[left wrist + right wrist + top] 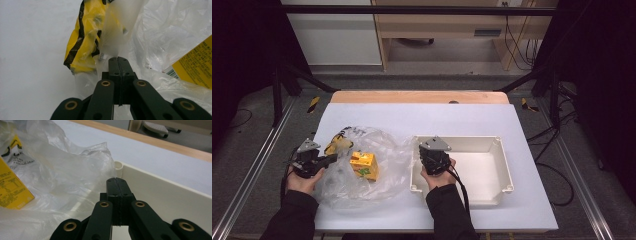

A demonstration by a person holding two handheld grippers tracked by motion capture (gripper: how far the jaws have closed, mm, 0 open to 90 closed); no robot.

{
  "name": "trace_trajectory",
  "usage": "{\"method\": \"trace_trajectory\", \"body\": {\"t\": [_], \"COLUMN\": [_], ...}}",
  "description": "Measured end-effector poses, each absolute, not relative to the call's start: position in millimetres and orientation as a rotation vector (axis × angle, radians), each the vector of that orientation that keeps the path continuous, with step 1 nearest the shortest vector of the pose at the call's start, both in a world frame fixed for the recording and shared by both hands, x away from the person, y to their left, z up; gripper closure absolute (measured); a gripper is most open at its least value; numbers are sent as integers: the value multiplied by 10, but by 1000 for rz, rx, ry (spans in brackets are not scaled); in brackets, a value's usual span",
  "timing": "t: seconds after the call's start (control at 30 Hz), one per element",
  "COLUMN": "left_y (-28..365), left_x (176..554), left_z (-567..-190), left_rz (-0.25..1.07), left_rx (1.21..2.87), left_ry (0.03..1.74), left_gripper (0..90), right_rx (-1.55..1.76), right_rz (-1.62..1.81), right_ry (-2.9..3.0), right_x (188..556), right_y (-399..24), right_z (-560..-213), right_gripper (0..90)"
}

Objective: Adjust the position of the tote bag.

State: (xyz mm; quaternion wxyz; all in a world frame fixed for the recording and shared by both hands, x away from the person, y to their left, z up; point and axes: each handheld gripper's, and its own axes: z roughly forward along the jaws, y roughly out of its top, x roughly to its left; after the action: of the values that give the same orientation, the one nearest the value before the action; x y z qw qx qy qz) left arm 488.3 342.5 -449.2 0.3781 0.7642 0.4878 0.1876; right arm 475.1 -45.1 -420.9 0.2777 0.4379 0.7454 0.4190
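Black sleeves are seen at the near edge of the white worktop point(437, 116), each hand carrying a tool. The left tool point(330, 158) is held near the left edge with its jaws pressed together; in the left gripper view a fold of the clear plastic bag point(160, 37) rises from between the closed tips, so the film is pinched there. The right tool point(430, 150) is held at the near left corner of the cream tray point(503, 165), its jaws likewise pressed together; in the right gripper view the bag's film lies against the tips, but whether any of it is caught there cannot be told. The bag is spread between the two tools, in the near left part of the worktop, its right side touching the tray's left wall. Inside it a yellow carton point(364, 165) is seen, and farther back a yellow packet with black stripes point(338, 145). A wooden strip point(419, 97) runs along the far edge.
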Motion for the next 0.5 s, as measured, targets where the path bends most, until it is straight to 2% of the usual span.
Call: {"method": "trace_trajectory", "body": {"t": [0.1, 0.17, 0.2, 0.23, 0.27, 0.43, 0.5], "left_y": [3424, 3420, 3417, 3418, 3421, 3463, 3494], "left_x": [4876, 4865, 4849, 4817, 4797, 4722, 4662], "left_z": [-4485, -4470, -4454, -4417, -4393, -4270, -4181], "left_rz": [486, 494, 490, 496, 493, 512, 580], "left_rx": [1953, 1952, 1945, 1933, 1918, 1865, 1833], "left_ry": [1242, 1237, 1228, 1221, 1215, 1177, 1129], "left_gripper": [880, 760, 760, 632, 593, 449, 431], "right_rx": [1196, 1199, 1196, 1181, 1169, 1098, 1080], "right_rz": [1084, 1085, 1086, 1102, 1118, 1207, 1244], "right_ry": [2028, 2031, 2037, 2040, 2037, 2004, 2000], "right_x": [4767, 4769, 4771, 4753, 4733, 4601, 4549], "right_y": [-455, -454, -452, -455, -458, -480, -488], "right_z": [-4237, -4243, -4243, -4227, -4209, -4079, -4040], "right_gripper": [900, 900, 880, 849, 832, 751, 722]}}
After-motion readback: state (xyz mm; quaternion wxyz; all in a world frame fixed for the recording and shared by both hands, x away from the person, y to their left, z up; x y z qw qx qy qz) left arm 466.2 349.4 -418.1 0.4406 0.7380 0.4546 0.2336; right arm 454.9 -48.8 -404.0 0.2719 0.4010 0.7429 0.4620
